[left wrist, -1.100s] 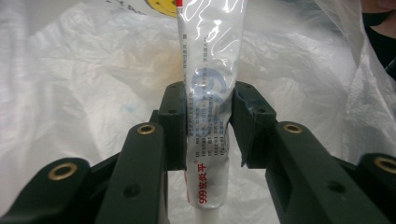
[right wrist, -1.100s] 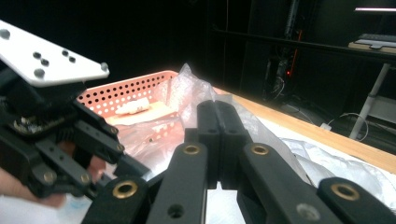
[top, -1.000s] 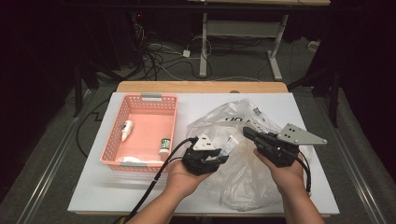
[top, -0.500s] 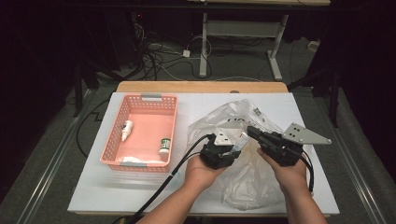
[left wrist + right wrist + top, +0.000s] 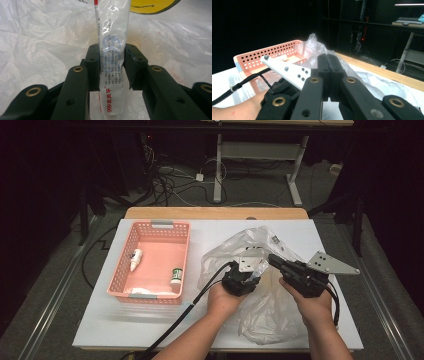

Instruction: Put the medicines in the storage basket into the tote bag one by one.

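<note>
My left gripper point(image 5: 111, 53) is shut on a white ointment tube point(image 5: 112, 30) with red and blue print, gripped at its middle and upright between the pads. Right behind it lies a clear plastic bag point(image 5: 37, 50) with a yellow print. In the high view the left gripper point(image 5: 245, 272) sits at the bag's mouth, over the bag point(image 5: 265, 315), which lies crumpled on the white table. My right gripper point(image 5: 274, 258) is just to its right. In its own view the right gripper point(image 5: 328, 57) has its jaws pressed together on the bag's film point(image 5: 312, 47), which bunches up above the tips.
A pink perforated basket point(image 5: 120, 265) stands left of the bag. It holds a small white bottle point(image 5: 135, 259), a green-capped bottle point(image 5: 175, 276) and a flat white item point(image 5: 145, 291). Beyond the table point(image 5: 210, 227), desk legs and cables stand on the dark floor.
My left gripper has carried the tube rightward and slightly down, from beside the basket to the bag's mouth. The right gripper has stayed put on the bag.
</note>
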`<act>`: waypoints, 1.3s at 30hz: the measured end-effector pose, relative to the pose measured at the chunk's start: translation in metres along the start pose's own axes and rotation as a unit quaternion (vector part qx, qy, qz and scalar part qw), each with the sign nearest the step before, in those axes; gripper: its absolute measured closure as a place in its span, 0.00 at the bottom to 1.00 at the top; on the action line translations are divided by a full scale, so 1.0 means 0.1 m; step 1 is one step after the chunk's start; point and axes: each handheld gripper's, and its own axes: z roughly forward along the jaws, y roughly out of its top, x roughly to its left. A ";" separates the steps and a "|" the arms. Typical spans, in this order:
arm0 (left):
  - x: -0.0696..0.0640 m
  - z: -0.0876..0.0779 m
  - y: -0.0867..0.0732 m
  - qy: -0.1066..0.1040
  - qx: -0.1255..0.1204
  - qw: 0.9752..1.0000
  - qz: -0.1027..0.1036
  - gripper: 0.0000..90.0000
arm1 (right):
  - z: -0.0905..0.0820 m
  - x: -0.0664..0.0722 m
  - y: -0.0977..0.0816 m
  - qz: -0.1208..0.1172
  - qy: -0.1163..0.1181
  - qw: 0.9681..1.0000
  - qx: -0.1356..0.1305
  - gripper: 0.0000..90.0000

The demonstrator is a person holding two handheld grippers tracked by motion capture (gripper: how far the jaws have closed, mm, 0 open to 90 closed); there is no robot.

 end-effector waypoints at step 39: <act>-0.11 -0.24 -0.13 -0.059 -0.014 0.998 0.023 0.34 | -0.03 -0.04 -0.04 0.002 -0.005 1.000 0.008 1.00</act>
